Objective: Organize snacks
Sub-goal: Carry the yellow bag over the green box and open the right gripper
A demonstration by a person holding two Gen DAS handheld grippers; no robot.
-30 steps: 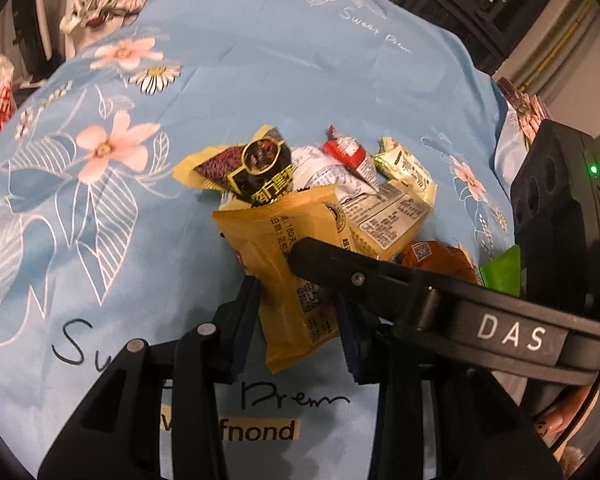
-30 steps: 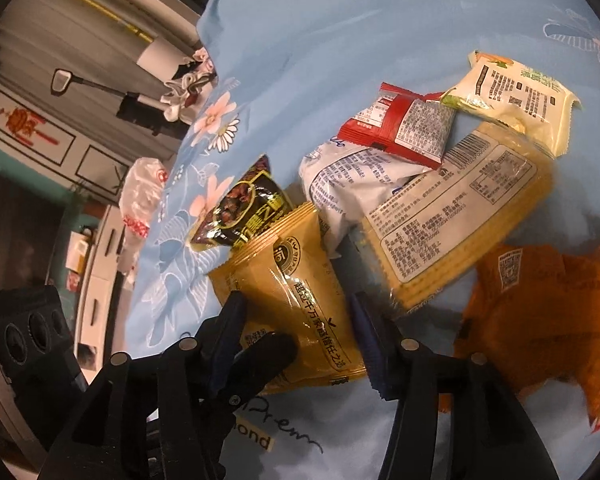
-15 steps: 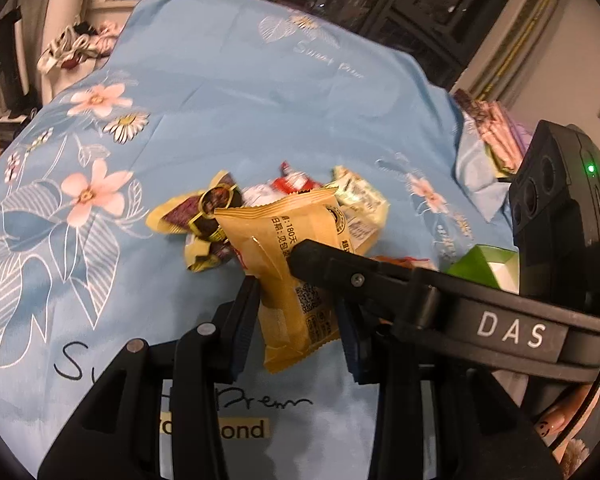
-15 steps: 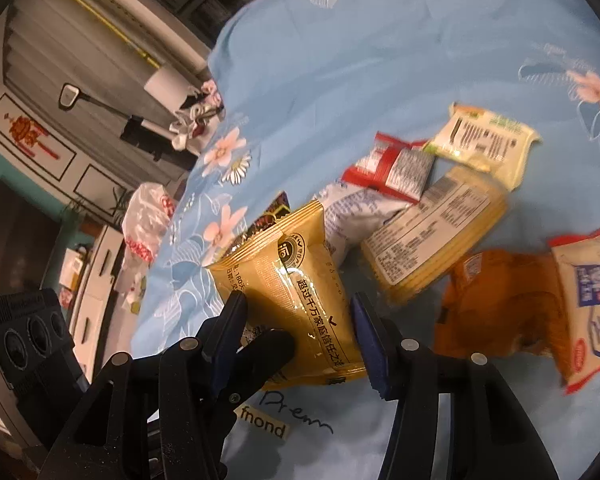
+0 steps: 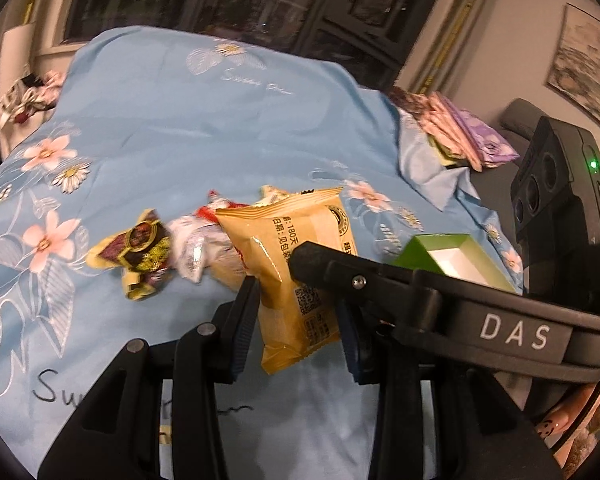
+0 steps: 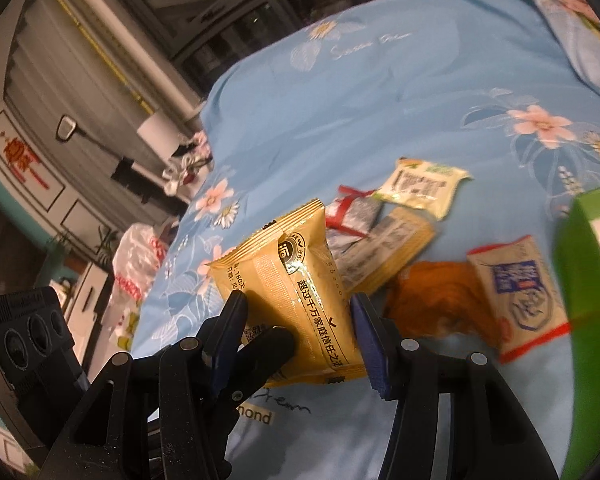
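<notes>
Item: yellow snack packet (image 5: 296,264), raised higher off the blue bedspread (image 5: 204,120) than a second before, the snack pile (image 5: 188,240) having dropped away beneath it and a green box (image 5: 452,254) having come into sight at the right. Holders: left gripper (image 5: 296,320) and right gripper (image 6: 300,332), each with blue pads against opposite sides of the packet, both apparently clamped on it, the right one's finger crossing the left view. Position: packet upright, clear of the cloth, just left of the box. Remaining on the cloth: dark foil packet (image 5: 140,248), red packet (image 6: 354,210), pale green packet (image 6: 424,186), orange packet (image 6: 440,300), white-and-blue packet (image 6: 520,292). Step judged: carrying the first-picked packet toward the box. Next move called for: travel rightward over the open box, one gripper releasing so the other could lower it inside.
</notes>
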